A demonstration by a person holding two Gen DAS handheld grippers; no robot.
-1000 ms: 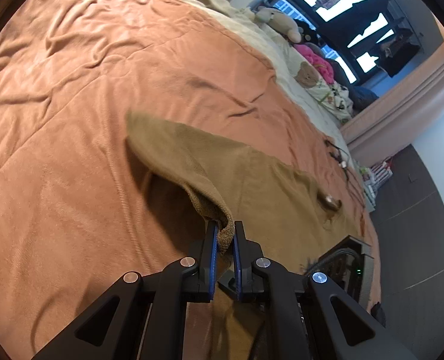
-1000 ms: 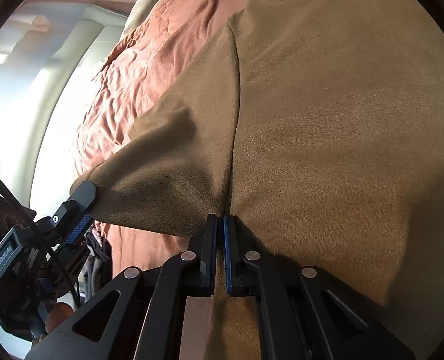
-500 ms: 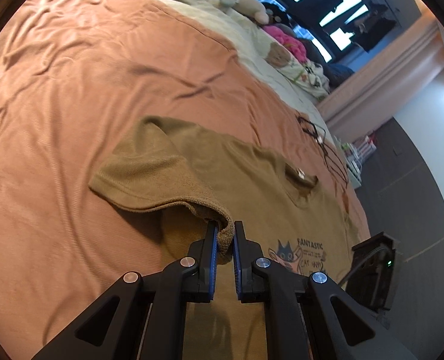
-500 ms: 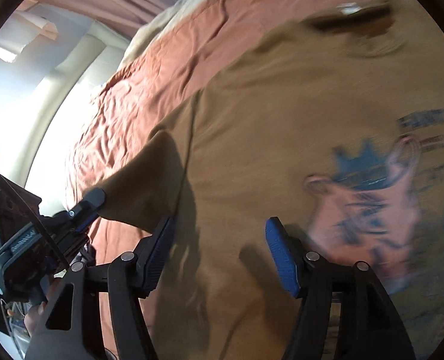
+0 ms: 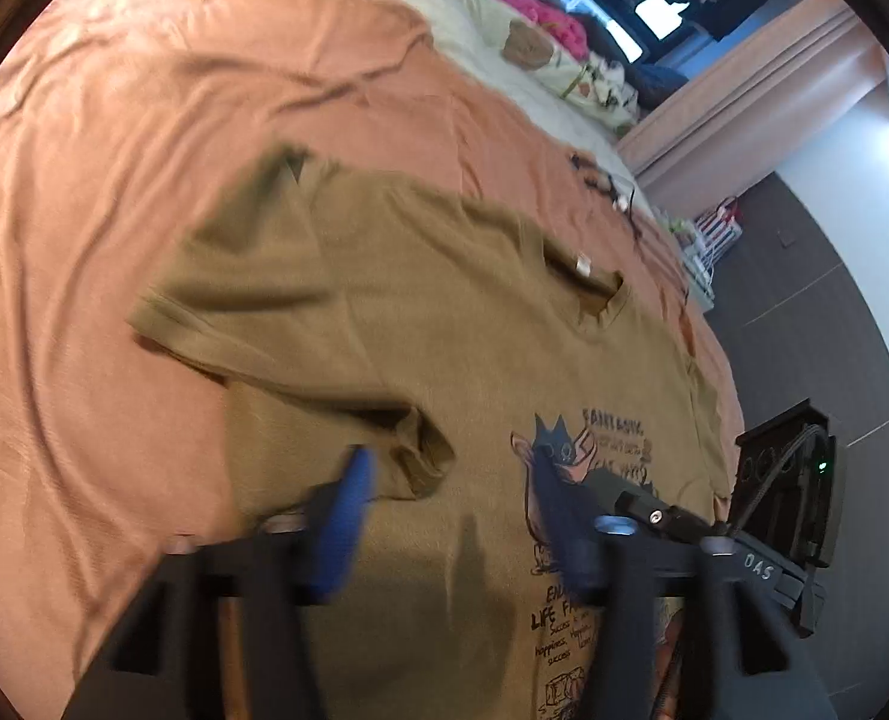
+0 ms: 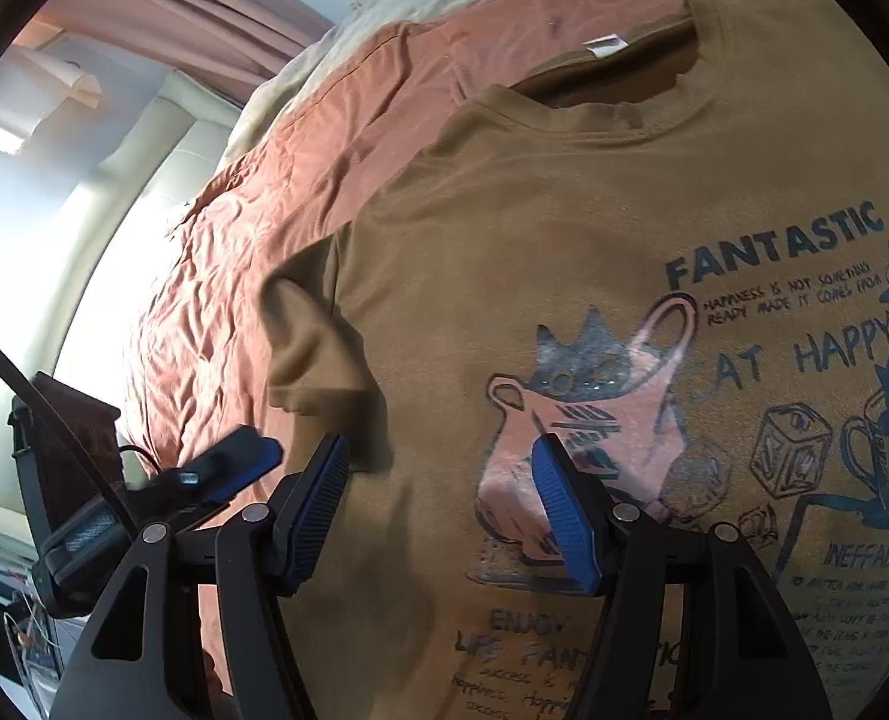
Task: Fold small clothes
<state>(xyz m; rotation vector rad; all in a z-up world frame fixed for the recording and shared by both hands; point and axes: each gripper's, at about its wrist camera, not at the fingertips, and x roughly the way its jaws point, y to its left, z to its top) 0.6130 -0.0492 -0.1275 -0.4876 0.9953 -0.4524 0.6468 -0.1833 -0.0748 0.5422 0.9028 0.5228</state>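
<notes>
Left tongs (image 5: 444, 516): blue pads spread apart, holding nothing, hovering over the brown T-shirt (image 5: 444, 312). Just ahead of them, a sleeve (image 5: 300, 324) folded inward across the shirt's body, its cuff lying between the pads.

Right tongs (image 6: 438, 498): pads wide apart, empty, above the shirt's printed front (image 6: 588, 408), a cat in a jug with "FANTASTIC" lettering. Neckline (image 6: 612, 90) farther ahead.

Shirt lies flat on a bed with a salmon-pink duvet (image 5: 144, 120). Beyond it, stuffed toys (image 5: 528, 45) and a window.
</notes>
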